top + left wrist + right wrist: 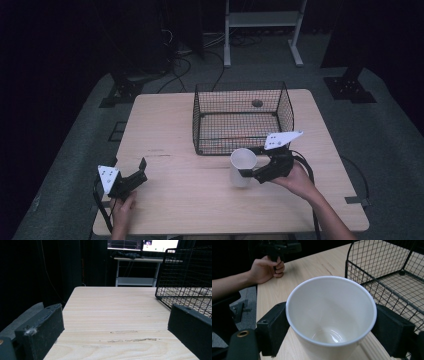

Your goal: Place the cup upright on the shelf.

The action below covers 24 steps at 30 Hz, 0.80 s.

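Progress sits at about the halfway mark, judging by how things lie. Over on the left, the left gripper (140, 169) rests low on the wooden table (165, 125), jaws spread wide with nothing but bare tabletop between them; it has no part in the carry as yet. Moving right, the white paper cup (242, 167) stands upright between the jaws of the right gripper (247, 172), which press on its sides just below the rim, one pad on each side, so the grasp looks done. The cup is empty. Just beyond that gripper stands the wire basket (243, 118), nothing yet in it. What is left, I judge: lift over the near wall, lower, release.
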Each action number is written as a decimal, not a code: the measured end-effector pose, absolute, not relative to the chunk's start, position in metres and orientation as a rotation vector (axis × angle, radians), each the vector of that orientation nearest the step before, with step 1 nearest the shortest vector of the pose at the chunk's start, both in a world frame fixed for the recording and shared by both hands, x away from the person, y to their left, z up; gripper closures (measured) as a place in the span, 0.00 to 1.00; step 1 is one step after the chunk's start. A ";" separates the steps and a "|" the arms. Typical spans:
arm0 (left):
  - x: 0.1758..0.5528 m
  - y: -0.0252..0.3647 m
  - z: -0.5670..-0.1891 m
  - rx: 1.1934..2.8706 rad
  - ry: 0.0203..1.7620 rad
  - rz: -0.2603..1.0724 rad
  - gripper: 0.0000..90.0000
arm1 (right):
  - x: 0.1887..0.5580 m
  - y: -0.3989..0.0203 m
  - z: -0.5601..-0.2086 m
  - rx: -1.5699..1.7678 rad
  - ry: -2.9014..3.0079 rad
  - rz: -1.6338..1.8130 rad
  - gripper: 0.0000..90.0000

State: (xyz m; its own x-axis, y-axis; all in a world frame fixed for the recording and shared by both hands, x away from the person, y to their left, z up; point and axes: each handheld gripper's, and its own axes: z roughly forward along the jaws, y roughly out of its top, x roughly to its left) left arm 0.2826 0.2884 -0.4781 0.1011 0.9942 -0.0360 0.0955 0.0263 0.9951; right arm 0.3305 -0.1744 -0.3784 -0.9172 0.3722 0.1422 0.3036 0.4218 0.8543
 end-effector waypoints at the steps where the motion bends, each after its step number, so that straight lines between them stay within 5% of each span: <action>1: 0.283 0.288 -0.478 1.301 1.215 1.064 0.00 | 0.332 -0.174 -0.376 0.612 2.589 1.537 0.20; 24: 0.283 0.289 -0.478 1.295 1.217 1.060 0.00 | 0.361 -0.164 -0.336 0.586 2.577 1.551 0.20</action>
